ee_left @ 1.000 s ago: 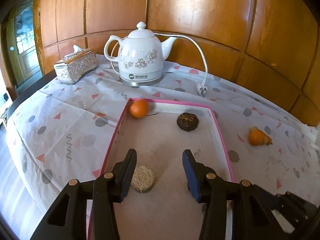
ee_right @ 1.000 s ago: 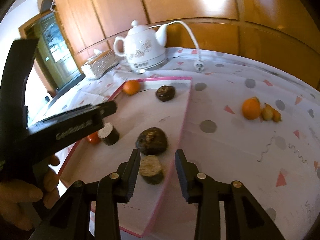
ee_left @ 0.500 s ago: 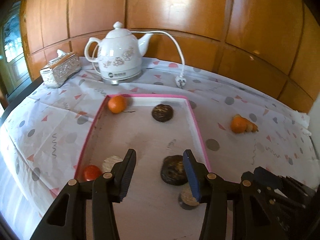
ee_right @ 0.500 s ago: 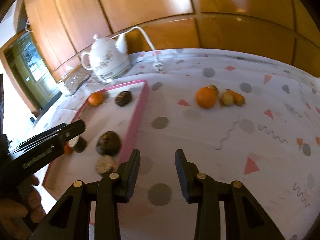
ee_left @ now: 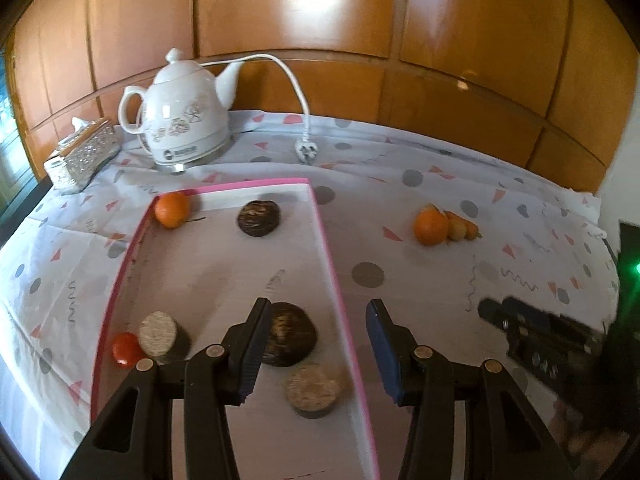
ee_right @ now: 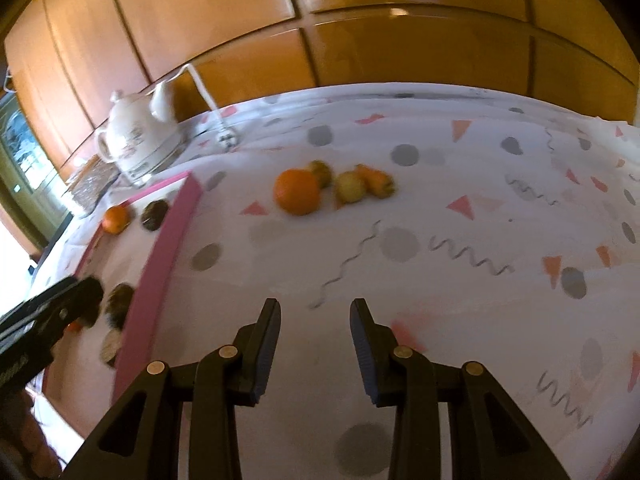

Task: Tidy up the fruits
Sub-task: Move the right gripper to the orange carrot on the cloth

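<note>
Wood-panelled wall behind a patterned tablecloth (ee_right: pixel 440 288); my right gripper (ee_right: pixel 314 344) and left gripper (ee_left: pixel 318 350) hang part-open, holding nothing. Orange (ee_right: pixel 297 191) sits w/ small fruits (ee_right: pixel 352 186) mid-cloth, just beyond the pink tray (ee_left: pixel 332 264)'s right edge. Looks firm, light, rolls easily; I'd pinch across its middle.

A home, most likely a dining corner: warm wooden wall panels (ee_left: pixel 320 20) behind, a desk under a patterned party tablecloth (ee_left: pixel 440 272), a white porcelain electric kettle (ee_left: pixel 180 116) with unplugged cord at far left, a silver tissue box (ee_left: pixel 80 152) beside it.
</note>
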Demonstrator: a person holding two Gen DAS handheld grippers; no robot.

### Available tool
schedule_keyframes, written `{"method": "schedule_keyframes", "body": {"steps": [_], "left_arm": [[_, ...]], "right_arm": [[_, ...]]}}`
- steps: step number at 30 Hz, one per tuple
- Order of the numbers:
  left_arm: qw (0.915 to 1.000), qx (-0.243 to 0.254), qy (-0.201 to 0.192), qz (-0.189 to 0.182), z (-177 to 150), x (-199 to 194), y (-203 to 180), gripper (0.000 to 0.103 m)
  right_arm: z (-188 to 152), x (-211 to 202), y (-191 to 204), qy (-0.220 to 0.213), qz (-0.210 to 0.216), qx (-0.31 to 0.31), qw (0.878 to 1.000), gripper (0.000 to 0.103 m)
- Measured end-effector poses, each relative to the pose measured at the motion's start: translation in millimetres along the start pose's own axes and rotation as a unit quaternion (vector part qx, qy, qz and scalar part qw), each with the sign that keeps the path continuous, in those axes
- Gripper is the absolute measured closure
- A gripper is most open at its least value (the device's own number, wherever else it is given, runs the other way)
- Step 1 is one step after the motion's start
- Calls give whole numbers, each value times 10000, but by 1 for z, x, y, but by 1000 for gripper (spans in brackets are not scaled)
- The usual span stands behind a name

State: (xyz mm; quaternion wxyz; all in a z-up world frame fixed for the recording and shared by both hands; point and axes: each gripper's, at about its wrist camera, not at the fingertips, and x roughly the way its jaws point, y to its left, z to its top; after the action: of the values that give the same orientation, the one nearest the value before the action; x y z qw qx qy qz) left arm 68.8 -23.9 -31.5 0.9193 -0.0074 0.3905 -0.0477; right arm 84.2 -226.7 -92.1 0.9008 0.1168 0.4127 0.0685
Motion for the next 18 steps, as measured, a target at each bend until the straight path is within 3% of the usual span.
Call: {"method": "schedule_keyframes", "body": {"steps": [11, 18], "left_arm": [[9994, 206, 167, -224, 7, 19, -32, 53], [9989, 240, 256, -297, 15, 33, -45, 53]], "right_arm": [[42, 27, -41, -124, -264, 189, 9994, 69], [70, 47, -45, -182, -354, 53, 9992, 73]]}}
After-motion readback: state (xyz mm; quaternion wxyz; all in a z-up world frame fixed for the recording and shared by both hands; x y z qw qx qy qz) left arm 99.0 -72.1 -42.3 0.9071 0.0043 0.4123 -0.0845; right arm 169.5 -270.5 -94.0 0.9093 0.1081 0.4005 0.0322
